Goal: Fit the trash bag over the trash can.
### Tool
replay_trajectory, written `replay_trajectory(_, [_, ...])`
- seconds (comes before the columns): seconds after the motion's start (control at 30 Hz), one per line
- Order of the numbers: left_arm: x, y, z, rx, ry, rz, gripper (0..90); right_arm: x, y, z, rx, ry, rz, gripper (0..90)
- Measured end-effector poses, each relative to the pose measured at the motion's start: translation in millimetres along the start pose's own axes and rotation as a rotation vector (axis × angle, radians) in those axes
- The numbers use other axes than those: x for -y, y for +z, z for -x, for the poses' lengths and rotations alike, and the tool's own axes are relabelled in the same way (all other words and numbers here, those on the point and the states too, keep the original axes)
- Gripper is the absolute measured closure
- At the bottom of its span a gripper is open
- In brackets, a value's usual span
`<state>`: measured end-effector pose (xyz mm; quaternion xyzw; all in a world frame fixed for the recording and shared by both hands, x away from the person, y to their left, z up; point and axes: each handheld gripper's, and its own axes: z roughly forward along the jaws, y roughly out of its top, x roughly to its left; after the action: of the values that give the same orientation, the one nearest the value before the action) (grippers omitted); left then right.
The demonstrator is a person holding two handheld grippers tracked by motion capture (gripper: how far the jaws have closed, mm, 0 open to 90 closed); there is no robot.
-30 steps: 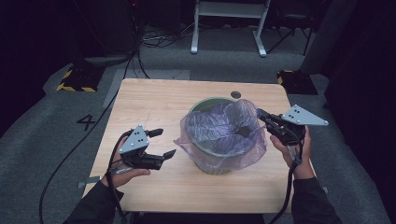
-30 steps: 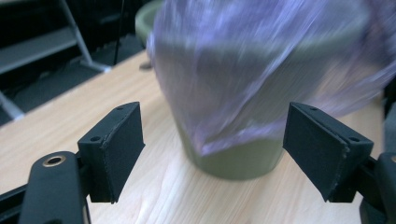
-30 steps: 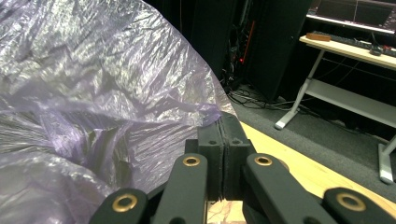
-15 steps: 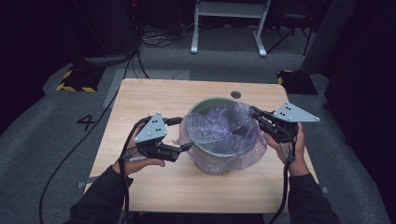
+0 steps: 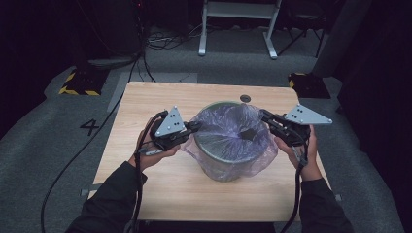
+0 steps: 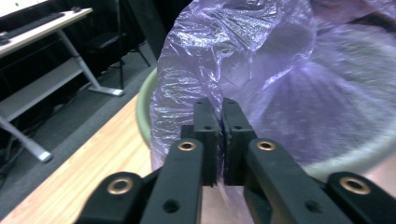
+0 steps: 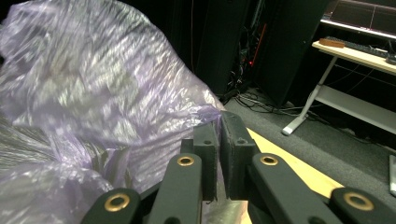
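- High view: bin (image 5: pixel 226 167) mid-table (image 5: pixel 145 102), lined with a purple bag (image 5: pixel 233 133).
- Left gripper (image 5: pixel 193 127), jaws just closed, pinches the bag left of the bin.
- Right gripper (image 5: pixel 265 116) pinches it opposite.

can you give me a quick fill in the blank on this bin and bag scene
1. The purple plastic bag lines a round green ______ on the wooden table.
2. The left tool has just closed its jaws on the ______ at the bin's rim.
3. The right tool is shut on the bag's ______ film.
4. In the high view each tool carries a grey ______ plate on top.

Missing words: bin; bag; purple; three-cornered
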<state>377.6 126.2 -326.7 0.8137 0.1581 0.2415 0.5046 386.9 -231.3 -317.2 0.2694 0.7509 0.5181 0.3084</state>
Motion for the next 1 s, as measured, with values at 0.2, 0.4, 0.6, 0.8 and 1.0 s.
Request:
replay_trajectory(0.2, [-1.7, 13.9, -17.3, -0.041, -0.033, -0.002, 89.2, 6.7, 3.5, 9.0, 0.001, 0.028, -0.007, 85.0])
replay_trajectory(0.4, [3.1, 31.0, -38.9, -0.054, -0.110, -0.022, 89.1, 15.5, 9.8, 23.2, 0.036, 0.058, -0.058, 85.1])
replay_trajectory(0.6, [11.5, 51.6, -59.3, -0.054, -0.172, -0.067, 89.1, 28.6, 18.4, 37.6, 0.059, 0.108, -0.110, 85.3])
replay_trajectory(0.8, [19.7, 71.0, -73.8, -0.048, -0.216, -0.096, 89.1, 38.4, 29.8, 48.1, 0.074, 0.143, -0.142, 85.7])
replay_trajectory(1.0, [27.8, 88.2, -84.0, -0.020, -0.273, -0.122, 89.1, 45.3, 36.3, 55.1, 0.089, 0.163, -0.165, 86.1])
